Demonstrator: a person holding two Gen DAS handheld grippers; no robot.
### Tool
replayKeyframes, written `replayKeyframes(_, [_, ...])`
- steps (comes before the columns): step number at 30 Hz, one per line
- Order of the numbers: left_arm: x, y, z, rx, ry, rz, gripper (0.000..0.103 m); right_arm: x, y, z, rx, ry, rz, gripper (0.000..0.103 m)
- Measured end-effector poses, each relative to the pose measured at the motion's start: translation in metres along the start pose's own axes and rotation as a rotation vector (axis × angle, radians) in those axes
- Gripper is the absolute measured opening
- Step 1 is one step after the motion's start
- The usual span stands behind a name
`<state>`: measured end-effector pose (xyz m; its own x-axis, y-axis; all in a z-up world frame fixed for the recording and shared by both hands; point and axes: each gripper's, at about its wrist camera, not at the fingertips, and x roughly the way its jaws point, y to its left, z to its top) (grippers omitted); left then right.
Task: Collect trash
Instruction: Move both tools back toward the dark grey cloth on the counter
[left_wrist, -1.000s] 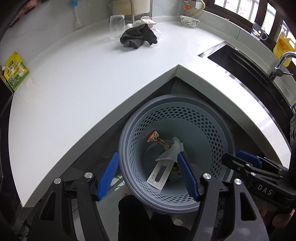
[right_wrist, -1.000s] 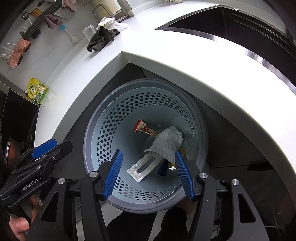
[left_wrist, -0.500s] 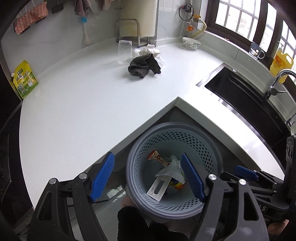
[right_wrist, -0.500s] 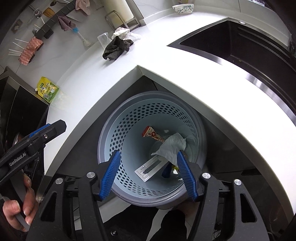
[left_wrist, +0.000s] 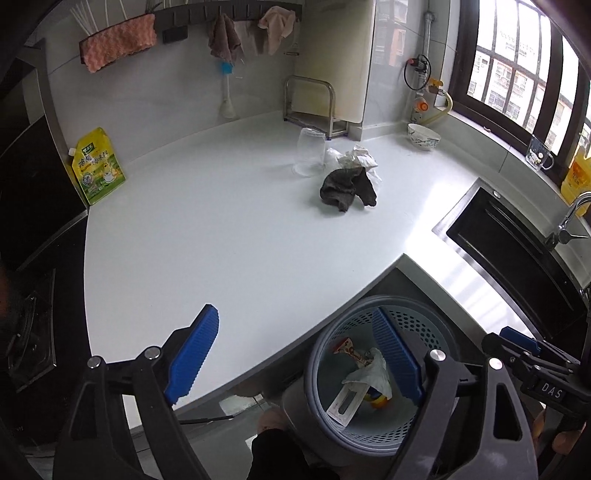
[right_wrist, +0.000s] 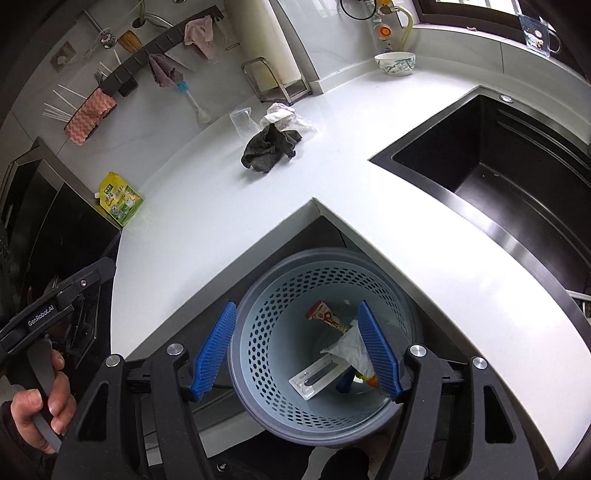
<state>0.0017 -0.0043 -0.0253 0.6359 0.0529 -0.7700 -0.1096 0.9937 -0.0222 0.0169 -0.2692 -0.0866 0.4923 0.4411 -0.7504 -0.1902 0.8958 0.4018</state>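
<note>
A grey perforated trash basket (left_wrist: 318, 357) (right_wrist: 255, 295) stands on the floor in the counter's inner corner. Inside lie a red wrapper (left_wrist: 349, 349) (right_wrist: 327, 315), a white tissue (left_wrist: 369, 374) (right_wrist: 347, 347) and a flat white package (left_wrist: 345, 402) (right_wrist: 317, 374). My left gripper (left_wrist: 295, 317) hangs above the counter edge and the basket, its jaws opening with nothing between them. My right gripper (right_wrist: 297, 306) hovers over the basket, jaws also opening and empty. Crumpled white paper (left_wrist: 356, 157) (right_wrist: 282, 114) lies on the counter behind a dark grey cloth (left_wrist: 347, 188) (right_wrist: 269, 147).
An upturned clear cup (left_wrist: 310, 155) (right_wrist: 242, 122) stands beside the cloth. A yellow-green pouch (left_wrist: 98, 166) (right_wrist: 120, 199) leans at the counter's left end. A bowl (left_wrist: 423, 136) (right_wrist: 394, 62) sits at the back, and the black sink (left_wrist: 517, 251) (right_wrist: 498, 177) is to the right.
Both grippers have risen away from the basket, which now looks smaller and lower in both views. Both pairs of jaws stand wider. More of the counter and back wall shows.
</note>
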Motion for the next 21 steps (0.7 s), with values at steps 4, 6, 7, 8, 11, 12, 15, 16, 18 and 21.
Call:
replayKeyframes(4, [0.002, 0.017, 0.017, -0.008, -0.02, -0.011, 0.087, 0.01, 0.013, 0.017, 0.0, -0.012, -0.007, 0.066])
replayKeyframes(6, [0.006, 0.023, 0.029, -0.002, -0.028, -0.017, 0.087, 0.016, 0.019, 0.027, 0.002, -0.018, -0.02, 0.066])
replayKeyframes(7, [0.008, 0.026, 0.035, 0.001, -0.031, -0.021, 0.087, 0.019, 0.021, 0.032, 0.004, -0.02, -0.024, 0.066])
replayKeyframes(8, [0.011, 0.029, 0.042, 0.005, -0.035, -0.027, 0.088, 0.022, 0.025, 0.038, 0.005, -0.024, -0.028, 0.066])
replayKeyframes(11, [0.021, 0.039, 0.062, 0.015, -0.05, -0.043, 0.091, 0.031, 0.034, 0.055, 0.0, -0.046, -0.054, 0.067])
replayKeyframes(12, [0.026, 0.042, 0.069, 0.019, -0.053, -0.05, 0.091, 0.034, 0.037, 0.062, 0.0, -0.054, -0.062, 0.068])
replayKeyframes(15, [0.043, 0.05, 0.089, 0.028, -0.053, -0.069, 0.094, 0.046, 0.045, 0.08, 0.0, -0.072, -0.074, 0.069])
replayKeyframes(16, [0.05, 0.054, 0.096, 0.033, -0.048, -0.072, 0.094, 0.051, 0.046, 0.086, 0.001, -0.074, -0.085, 0.069])
replayKeyframes(18, [0.064, 0.059, 0.108, 0.042, -0.038, -0.078, 0.094, 0.062, 0.049, 0.098, 0.007, -0.077, -0.104, 0.069])
replayKeyframes(21, [0.085, 0.065, 0.123, 0.053, -0.033, -0.089, 0.094, 0.078, 0.053, 0.112, 0.017, -0.083, -0.119, 0.069])
